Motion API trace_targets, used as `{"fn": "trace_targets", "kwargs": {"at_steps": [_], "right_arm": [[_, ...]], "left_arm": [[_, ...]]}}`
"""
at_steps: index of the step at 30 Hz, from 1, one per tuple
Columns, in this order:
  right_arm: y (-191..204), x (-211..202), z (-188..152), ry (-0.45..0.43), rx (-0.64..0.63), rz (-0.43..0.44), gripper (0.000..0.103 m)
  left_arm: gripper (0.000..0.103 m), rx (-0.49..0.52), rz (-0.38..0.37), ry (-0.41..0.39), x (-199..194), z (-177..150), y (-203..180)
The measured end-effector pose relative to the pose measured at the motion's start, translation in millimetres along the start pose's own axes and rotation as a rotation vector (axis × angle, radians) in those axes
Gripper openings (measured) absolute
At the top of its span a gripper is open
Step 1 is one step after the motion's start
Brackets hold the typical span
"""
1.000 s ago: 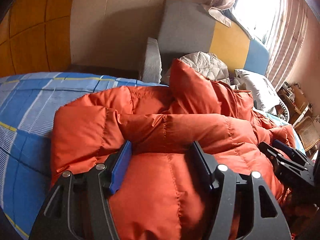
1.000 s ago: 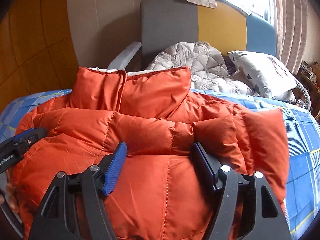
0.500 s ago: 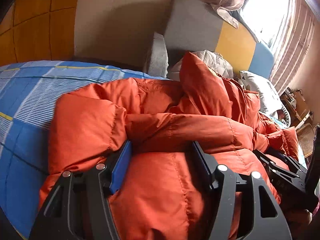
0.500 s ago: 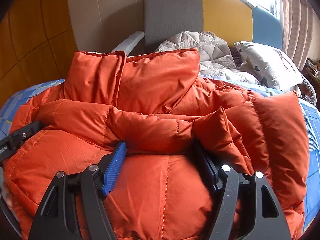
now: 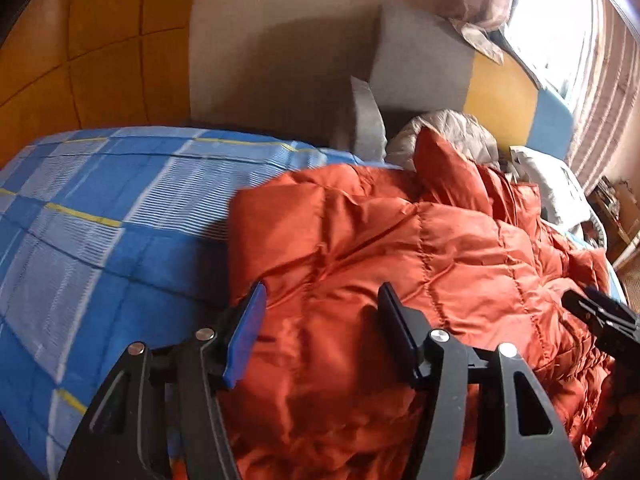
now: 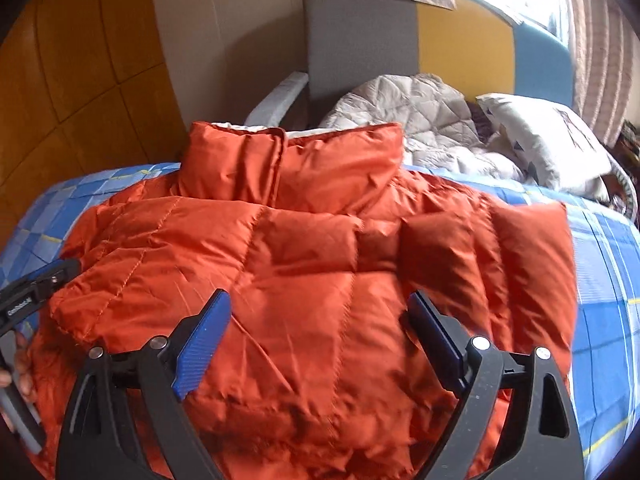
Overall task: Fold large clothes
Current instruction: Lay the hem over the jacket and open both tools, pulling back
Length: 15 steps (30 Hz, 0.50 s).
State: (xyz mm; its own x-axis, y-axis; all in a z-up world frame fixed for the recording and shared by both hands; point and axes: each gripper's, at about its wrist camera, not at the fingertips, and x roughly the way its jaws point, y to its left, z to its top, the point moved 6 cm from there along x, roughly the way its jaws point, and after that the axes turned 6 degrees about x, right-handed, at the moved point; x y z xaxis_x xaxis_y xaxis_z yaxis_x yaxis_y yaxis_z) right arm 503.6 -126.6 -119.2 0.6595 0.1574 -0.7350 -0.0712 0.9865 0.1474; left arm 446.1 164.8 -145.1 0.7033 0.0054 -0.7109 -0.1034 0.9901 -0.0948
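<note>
1. The left gripper (image 5: 320, 316) has just narrowed a little. Its jaws stand part-open over the near left part of the orange puffer jacket (image 5: 400, 264). Fabric lies between the pads, but no pad visibly presses on it.
2. The right gripper (image 6: 316, 332) has just been opening. Its jaws now stand wide, with the jacket's (image 6: 304, 264) near fold between them and clear of both pads.
3. In the right wrist view, the left gripper (image 6: 36, 292) appears at the left edge, against the jacket's left side. In the left wrist view, the right gripper (image 5: 604, 320) appears at the right edge, over the jacket's right side.
4. The jacket lies folded on the blue checked bedsheet (image 5: 100, 240). Its collar (image 6: 296, 168) stands upright at the far side, and one folded panel lies along the jacket's right edge.
5. The bedsheet is exposed to the left of the jacket and to its right (image 6: 600, 280).
6. Beyond the jacket lie a grey quilted blanket (image 6: 420, 120) and, to its right, a patterned pillow (image 6: 548, 140).
7. Behind these stands a headboard (image 6: 460, 40) in grey, yellow and blue panels.
8. A curtain (image 6: 600, 40) hangs at far right; wooden panelling (image 6: 80, 80) covers the left wall.
</note>
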Motion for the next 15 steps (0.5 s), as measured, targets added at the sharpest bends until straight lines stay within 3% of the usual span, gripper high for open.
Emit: {"fn": "trace_targets", "kwargs": {"at_steps": [4,7,15], "right_arm": [[-6.3,-2.7,-6.4,0.002,0.028,-0.005,0.089],[-2.4,2.7,-9.7,0.004,0.005,-0.025,0.089],[5.9,15.0,-16.4,-0.002,-0.023,-0.029,0.1]], "left_arm": [[0.058,-0.031,-0.028,-0.058,-17.6,8.4,-1.8],[0.062,0.015,-0.082,-0.082,-21.7,18.4,-26.3],[0.066,0.145,-0.089,-0.019,7.7,6.0,-68.6]]}}
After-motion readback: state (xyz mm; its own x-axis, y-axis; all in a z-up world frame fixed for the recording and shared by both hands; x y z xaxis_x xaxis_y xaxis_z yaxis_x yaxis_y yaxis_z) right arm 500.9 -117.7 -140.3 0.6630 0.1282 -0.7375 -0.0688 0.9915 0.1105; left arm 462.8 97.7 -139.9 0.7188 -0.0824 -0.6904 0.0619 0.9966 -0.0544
